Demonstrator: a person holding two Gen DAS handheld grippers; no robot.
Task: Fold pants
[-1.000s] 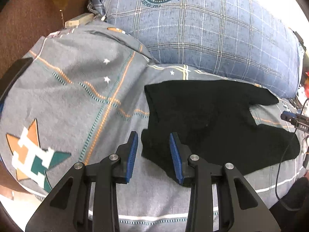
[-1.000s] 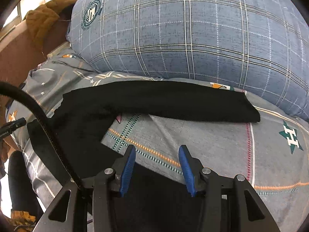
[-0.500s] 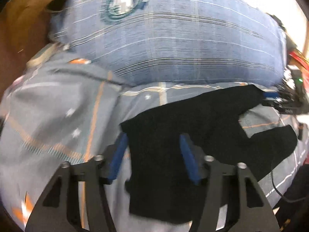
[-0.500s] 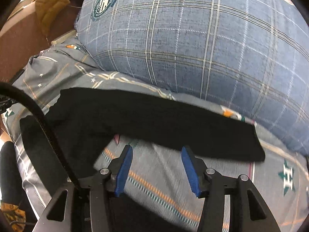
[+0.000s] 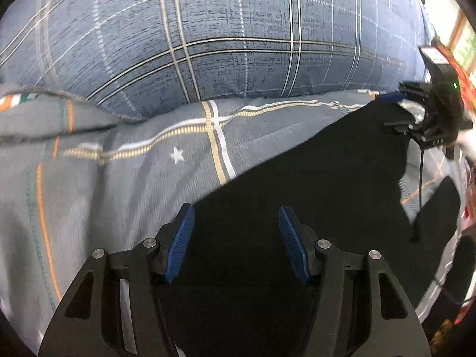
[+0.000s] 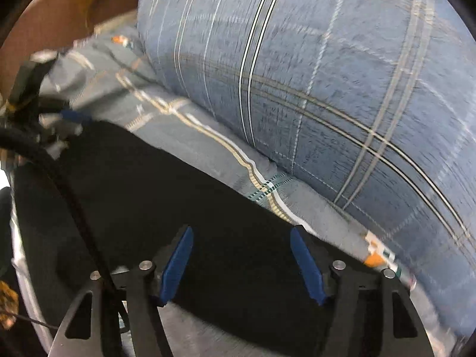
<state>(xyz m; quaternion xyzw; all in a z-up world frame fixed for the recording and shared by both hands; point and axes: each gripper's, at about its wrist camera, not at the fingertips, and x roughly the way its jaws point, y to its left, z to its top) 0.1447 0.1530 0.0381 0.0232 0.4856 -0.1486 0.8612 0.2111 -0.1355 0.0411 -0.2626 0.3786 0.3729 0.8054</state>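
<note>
Nearer now — black pants (image 5: 312,184) beneath both tongs, plaid pillow (image 5: 238,38) behind.

A home bedroom: patterned bedsheet (image 5: 134,160), big plaid pillow (image 5: 238,44).

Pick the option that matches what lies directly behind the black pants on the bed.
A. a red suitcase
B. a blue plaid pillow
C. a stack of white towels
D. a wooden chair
B: a large blue plaid pillow rises along the far edge of the grey patterned bedsheet, just beyond the black pants.
</note>
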